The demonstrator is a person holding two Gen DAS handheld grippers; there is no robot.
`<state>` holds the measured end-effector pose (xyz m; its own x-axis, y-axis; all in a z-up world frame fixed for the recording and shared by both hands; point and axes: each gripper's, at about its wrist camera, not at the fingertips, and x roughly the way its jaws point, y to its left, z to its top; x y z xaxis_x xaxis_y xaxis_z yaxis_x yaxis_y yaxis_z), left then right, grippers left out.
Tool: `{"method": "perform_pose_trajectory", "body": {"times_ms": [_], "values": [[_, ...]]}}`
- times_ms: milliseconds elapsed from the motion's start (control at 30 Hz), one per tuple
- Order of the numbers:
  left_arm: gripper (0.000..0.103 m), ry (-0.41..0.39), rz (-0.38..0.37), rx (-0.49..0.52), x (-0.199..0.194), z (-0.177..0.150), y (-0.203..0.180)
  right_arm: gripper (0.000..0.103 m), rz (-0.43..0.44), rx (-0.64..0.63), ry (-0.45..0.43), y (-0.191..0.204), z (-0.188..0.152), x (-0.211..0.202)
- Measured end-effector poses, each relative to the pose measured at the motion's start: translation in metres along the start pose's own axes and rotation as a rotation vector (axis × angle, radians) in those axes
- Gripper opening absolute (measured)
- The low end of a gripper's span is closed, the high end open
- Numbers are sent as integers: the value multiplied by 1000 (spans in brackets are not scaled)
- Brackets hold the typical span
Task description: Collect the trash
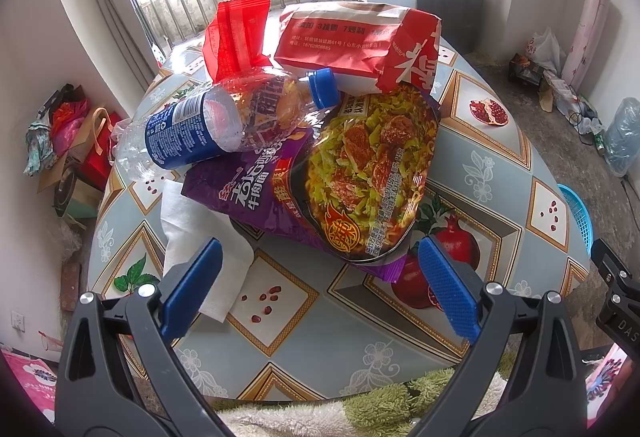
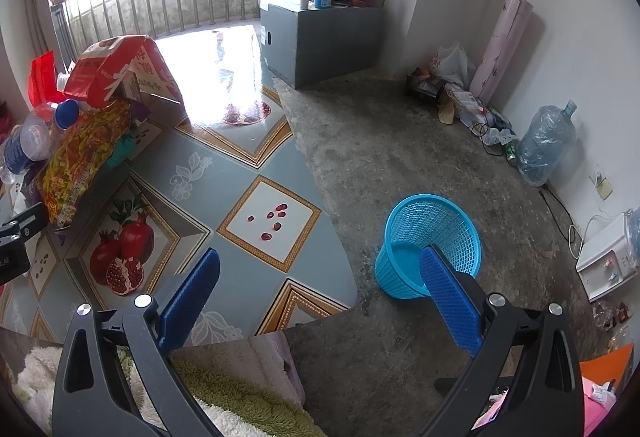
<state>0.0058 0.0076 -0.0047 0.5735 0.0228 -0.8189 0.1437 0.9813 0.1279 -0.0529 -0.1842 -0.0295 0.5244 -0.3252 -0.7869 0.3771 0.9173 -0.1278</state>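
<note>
The trash sits in a loose heap on the worktop [image 1: 492, 173], dead ahead at twelve o'clock of my left tool [image 1: 320, 287]. The plastic bottle [image 1: 224, 121] lies across the noodle packet [image 1: 352, 173], so if I tug the packet it will likely roll off toward nine o'clock, and the red paper bag [image 1: 352, 45] leaning behind could topple. My left tool is spread wide, holding nothing, its right pad just short of the packet's corner. My right tool [image 2: 320, 297] is equally wide and bare, with the blue basket [image 2: 428, 245] on the floor at one o'clock.
</note>
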Motion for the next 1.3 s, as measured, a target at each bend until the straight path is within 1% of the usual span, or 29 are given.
{"method": "perform_pose_trajectory", "body": {"times_ms": [967,1300], "values": [[94,2,-2,-2,-1,-2,1,98,2,1,-1,0,0,0],[94,1,-2,-1,0,-2,2,98,5,5,-12,6,3,0]]}}
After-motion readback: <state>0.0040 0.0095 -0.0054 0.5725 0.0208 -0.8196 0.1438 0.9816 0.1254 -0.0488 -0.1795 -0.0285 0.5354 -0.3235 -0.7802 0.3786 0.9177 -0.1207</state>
